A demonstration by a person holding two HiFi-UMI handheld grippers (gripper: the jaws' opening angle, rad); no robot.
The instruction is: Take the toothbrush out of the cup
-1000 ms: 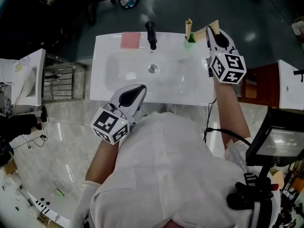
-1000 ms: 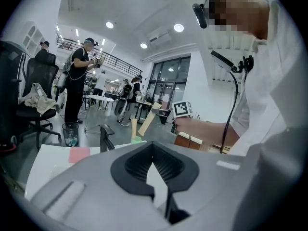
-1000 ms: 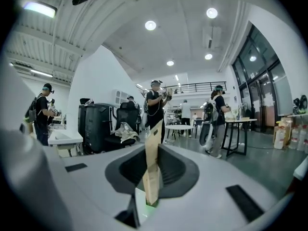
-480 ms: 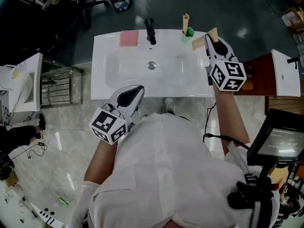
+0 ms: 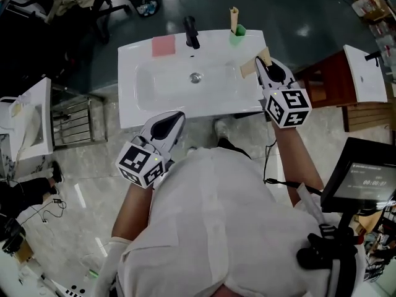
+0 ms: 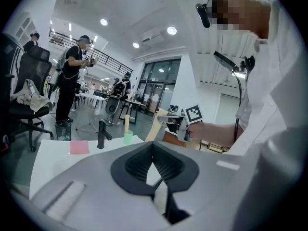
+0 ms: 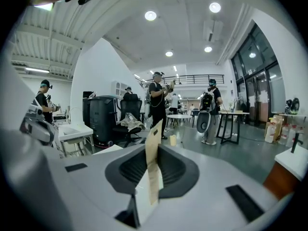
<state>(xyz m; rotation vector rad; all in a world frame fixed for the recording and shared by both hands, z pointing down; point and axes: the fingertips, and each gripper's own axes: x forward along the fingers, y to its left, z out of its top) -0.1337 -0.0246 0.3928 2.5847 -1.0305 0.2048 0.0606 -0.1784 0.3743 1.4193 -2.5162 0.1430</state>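
Note:
A small green cup (image 5: 238, 32) stands at the back of the white sink (image 5: 143, 107), right of the tap, with a tan wrapped stick (image 5: 234, 14) upright in it. My right gripper (image 5: 260, 63) hovers over the sink's right rim, shut on a flat tan paper-wrapped toothbrush (image 5: 251, 67). That toothbrush (image 7: 153, 163) stands on edge between the jaws in the right gripper view. My left gripper (image 5: 178, 117) is at the sink's front edge, shut and empty. The left gripper view shows the cup (image 6: 128, 137) far beyond the closed left gripper (image 6: 153, 153).
A black tap (image 5: 190, 32) and a pink block (image 5: 164, 46) sit at the back of the sink. A second white basin (image 5: 364, 73) on a brown cabinet is to the right, a wire rack (image 5: 74, 124) to the left. People stand in the room behind.
The right gripper has drawn back from the cup toward the sink's near right corner, with the tan toothbrush still in it. The left gripper has slid back to the sink's front edge.

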